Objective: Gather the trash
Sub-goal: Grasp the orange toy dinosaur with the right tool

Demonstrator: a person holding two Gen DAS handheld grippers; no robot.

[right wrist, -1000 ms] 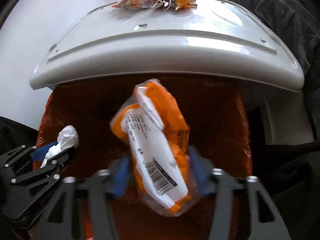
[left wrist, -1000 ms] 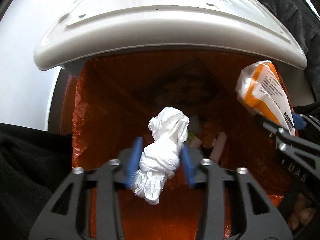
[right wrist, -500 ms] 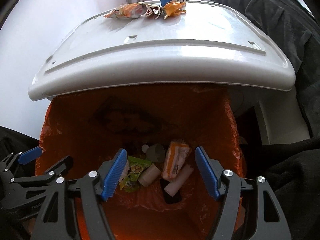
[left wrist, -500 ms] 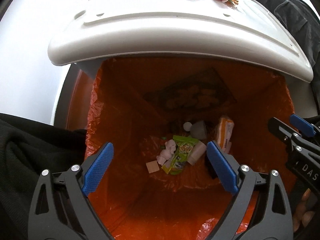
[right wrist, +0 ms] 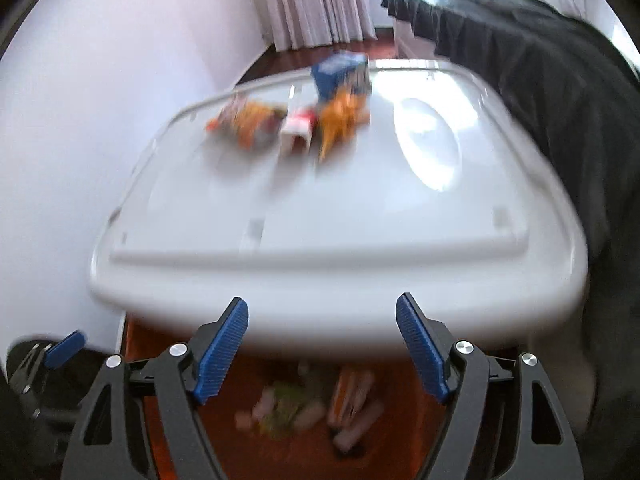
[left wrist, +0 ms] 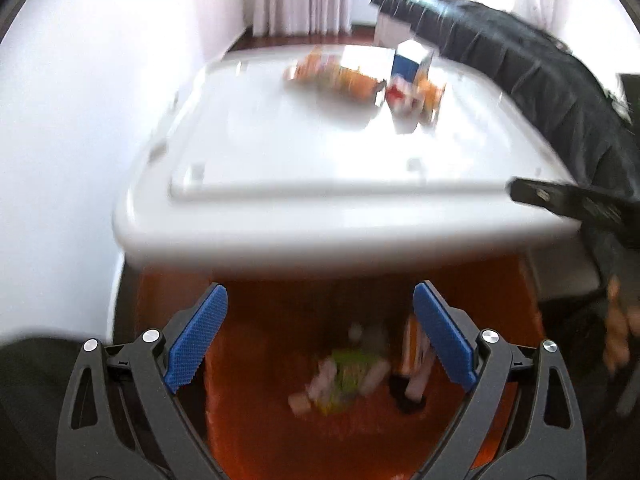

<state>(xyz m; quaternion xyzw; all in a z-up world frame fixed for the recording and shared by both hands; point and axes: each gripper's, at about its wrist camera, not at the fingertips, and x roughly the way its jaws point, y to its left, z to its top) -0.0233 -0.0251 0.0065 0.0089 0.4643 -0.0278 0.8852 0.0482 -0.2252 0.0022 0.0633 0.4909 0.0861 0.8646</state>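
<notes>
Both views are motion-blurred. My left gripper point(left wrist: 320, 336) is open and empty above the orange-lined trash bin point(left wrist: 256, 432). My right gripper point(right wrist: 322, 352) is open and empty at the front edge of the white table point(right wrist: 360, 248). Dropped trash lies at the bin's bottom point(left wrist: 344, 376), also in the right wrist view point(right wrist: 316, 408). On the far part of the table sit an orange wrapper point(right wrist: 244, 120), a small red-and-white pack point(right wrist: 298, 130), an orange crumpled wrapper point(right wrist: 340, 120) and a blue box point(right wrist: 340, 74); they also show in the left wrist view point(left wrist: 412, 80).
A white wall point(right wrist: 80, 120) runs along the left. A dark cloth-covered piece point(right wrist: 560, 80) stands to the right of the table. Curtains point(right wrist: 316, 0) hang at the back. The other gripper shows at the left edge point(right wrist: 48, 356) and at the right point(left wrist: 560, 196).
Both grippers let go of the white tissue and the orange packet, which fell into the bin. Both have since lifted and tilted up, so the tabletop fills the views.
</notes>
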